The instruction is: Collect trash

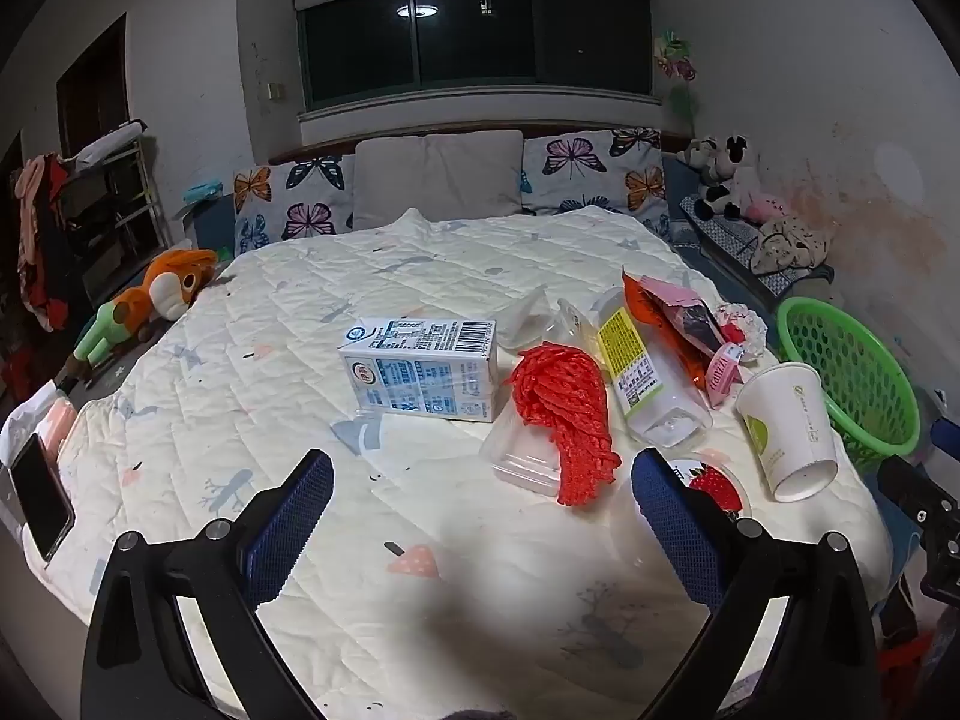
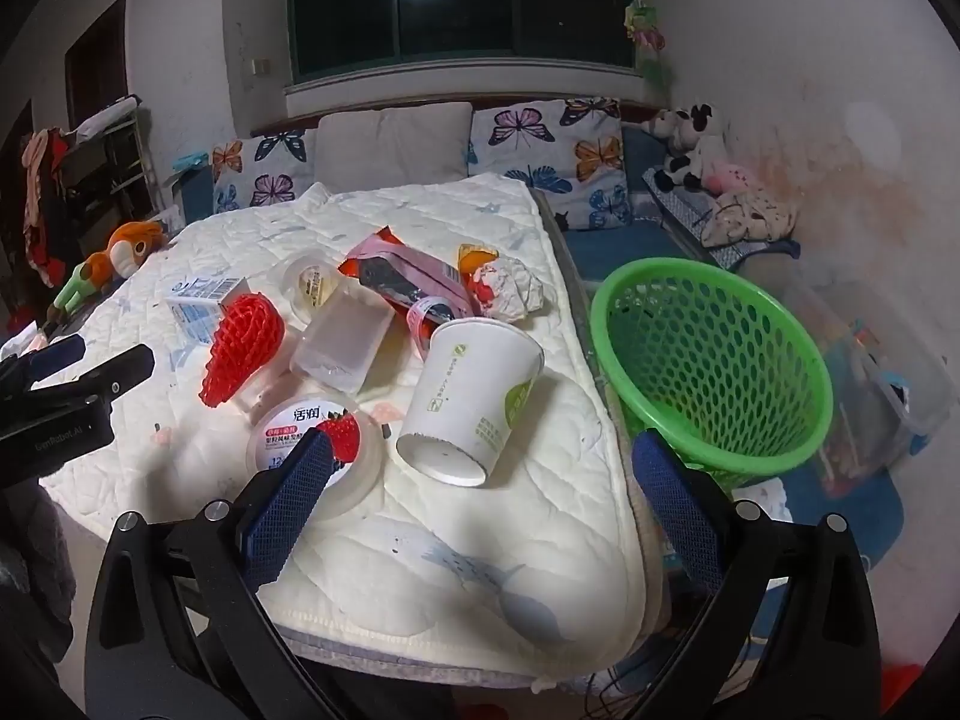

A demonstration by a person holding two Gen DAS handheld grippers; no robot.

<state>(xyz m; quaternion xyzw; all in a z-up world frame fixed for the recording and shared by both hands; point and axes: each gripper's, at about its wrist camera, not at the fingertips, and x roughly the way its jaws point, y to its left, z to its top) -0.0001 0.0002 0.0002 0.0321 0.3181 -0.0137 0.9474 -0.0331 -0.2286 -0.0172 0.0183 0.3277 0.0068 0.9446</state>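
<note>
Trash heaped near quilt (image 2: 540, 540) edge, green basket (image 2: 714, 360) beside, both tools (image 1: 480, 510) (image 2: 480, 498) spread, empty.

In the left wrist view, bare quilt (image 1: 288, 312) runs from your left gripper (image 1: 480, 516) up the left and middle of the frame, and only the milk carton (image 1: 423, 369) stands in that lane. To the right the trash crowds together: red mesh (image 1: 564, 414), clear bottle (image 1: 645, 378), wrappers (image 1: 678, 318), paper cup (image 1: 786, 432). In the right wrist view, the cup (image 2: 474, 396) lies just ahead between your wide-spread fingers (image 2: 288, 504), with the yogurt lid (image 2: 312, 438) at lower left. The green basket (image 2: 708, 360) stands off the bed's right edge, its mouth unobstructed.
</note>
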